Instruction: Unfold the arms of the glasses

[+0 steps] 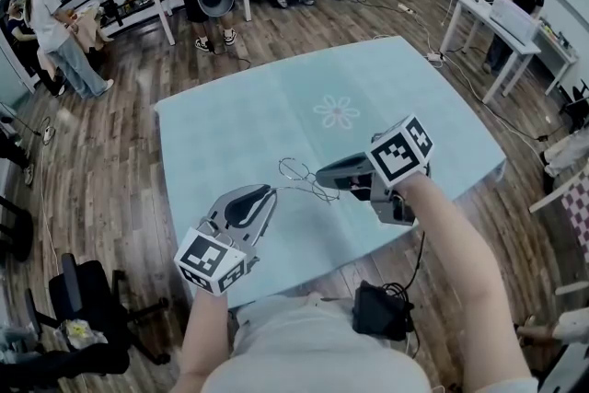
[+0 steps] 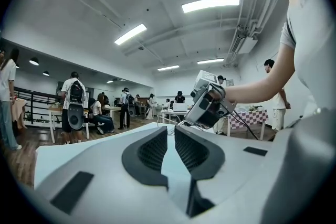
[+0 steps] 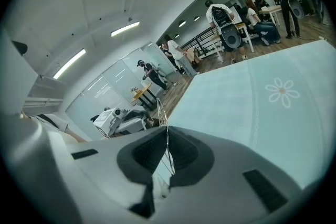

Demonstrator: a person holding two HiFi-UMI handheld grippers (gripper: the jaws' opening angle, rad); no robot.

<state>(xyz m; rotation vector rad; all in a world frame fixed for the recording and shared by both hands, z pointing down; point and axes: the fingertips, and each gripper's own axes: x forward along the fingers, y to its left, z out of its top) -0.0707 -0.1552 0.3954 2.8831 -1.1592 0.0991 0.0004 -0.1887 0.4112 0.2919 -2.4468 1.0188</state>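
The thin wire-framed glasses (image 1: 299, 172) hang just above the pale teal table (image 1: 230, 124), between my two grippers. My right gripper (image 1: 324, 176) comes in from the right and is shut on the frame; in the right gripper view the wire (image 3: 166, 113) stands pinched between the pads at the gripper's (image 3: 167, 134) tips. My left gripper (image 1: 270, 194) comes in from the lower left, and a thin glasses arm runs toward its tips. In the left gripper view its jaws (image 2: 170, 131) stand close together with a narrow gap through which the table shows. I cannot tell whether the wire touches a pad.
A flower print (image 1: 337, 112) marks the table's middle. The near table edge lies just below both grippers. Several people, white tables (image 1: 492, 23) and a railing stand on the wooden floor beyond. A black chair (image 1: 92, 299) sits at my lower left.
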